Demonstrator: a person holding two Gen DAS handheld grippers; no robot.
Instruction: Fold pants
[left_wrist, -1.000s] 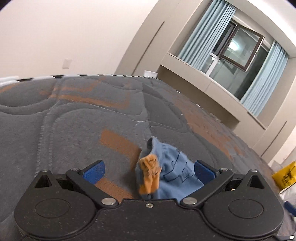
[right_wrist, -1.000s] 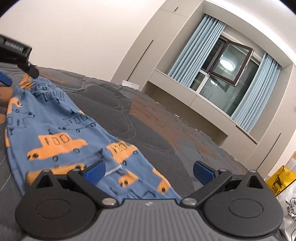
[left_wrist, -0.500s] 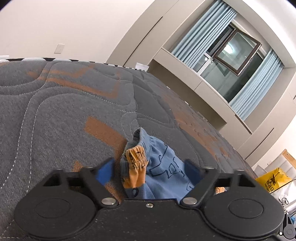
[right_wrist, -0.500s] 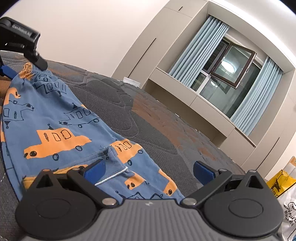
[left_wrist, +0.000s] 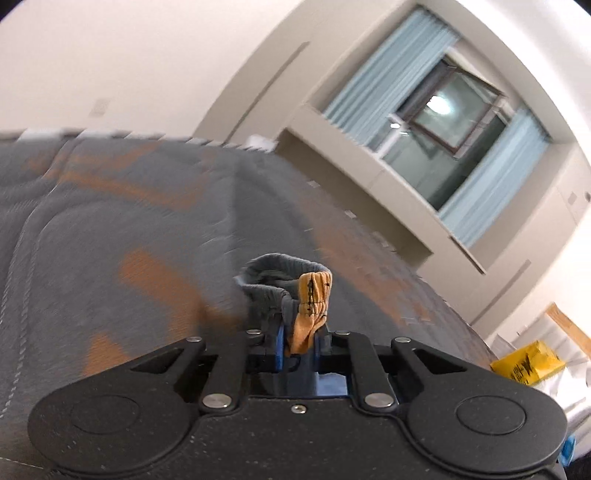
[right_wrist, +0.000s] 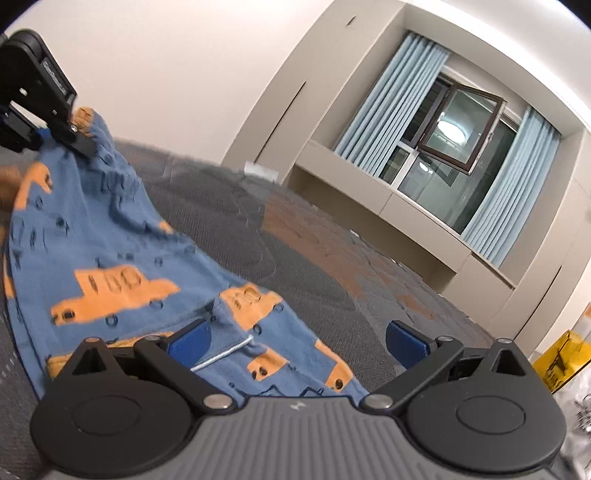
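Blue children's pants (right_wrist: 107, 258) with orange car prints lie on the grey and orange mattress (right_wrist: 295, 251). My left gripper (left_wrist: 299, 349) is shut on the bunched waistband (left_wrist: 308, 299) and lifts it off the mattress; it also shows at the far left of the right wrist view (right_wrist: 74, 136), holding the cloth up. My right gripper (right_wrist: 299, 338) is open, its blue fingers (right_wrist: 188, 338) spread over the near end of the pants, with a white drawstring between them.
The mattress (left_wrist: 110, 240) stretches ahead of both grippers. A beige window ledge (right_wrist: 399, 199) and blue curtains (right_wrist: 388, 96) stand beyond it. A yellow bag (left_wrist: 528, 363) lies off the bed at the right.
My left gripper has closed on the waistband and raised it, pulling that end of the pants up. My right gripper has stayed open over the near end.
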